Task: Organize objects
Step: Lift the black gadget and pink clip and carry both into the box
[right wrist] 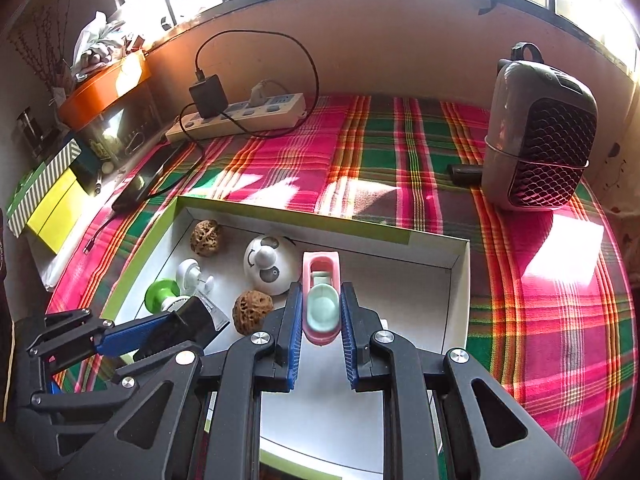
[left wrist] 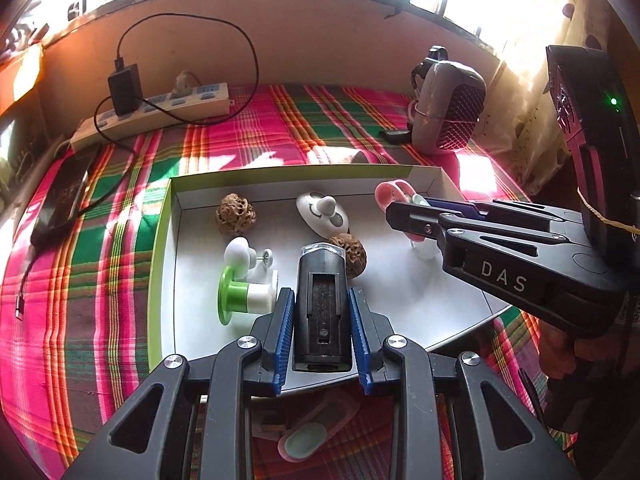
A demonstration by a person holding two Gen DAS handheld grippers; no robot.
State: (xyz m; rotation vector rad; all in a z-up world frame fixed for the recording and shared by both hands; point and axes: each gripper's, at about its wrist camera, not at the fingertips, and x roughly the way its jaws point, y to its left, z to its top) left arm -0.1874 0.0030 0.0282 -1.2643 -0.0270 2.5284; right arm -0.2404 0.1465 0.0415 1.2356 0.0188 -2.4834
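The left gripper [left wrist: 322, 316] points steeply down, its blue pads [left wrist: 283, 334] clamped on both sides of a black tube [left wrist: 320, 304] that stands between them. The right gripper [right wrist: 321, 322] tilts down likewise, its jaws closed on a pink clip [right wrist: 321, 300]. The two sit side by side, close, the right one reaching in across the left view.

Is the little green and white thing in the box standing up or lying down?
Lying down. The green and white piece rests on its side on the white box floor, its round green disc on edge and its white end pointing sideways.
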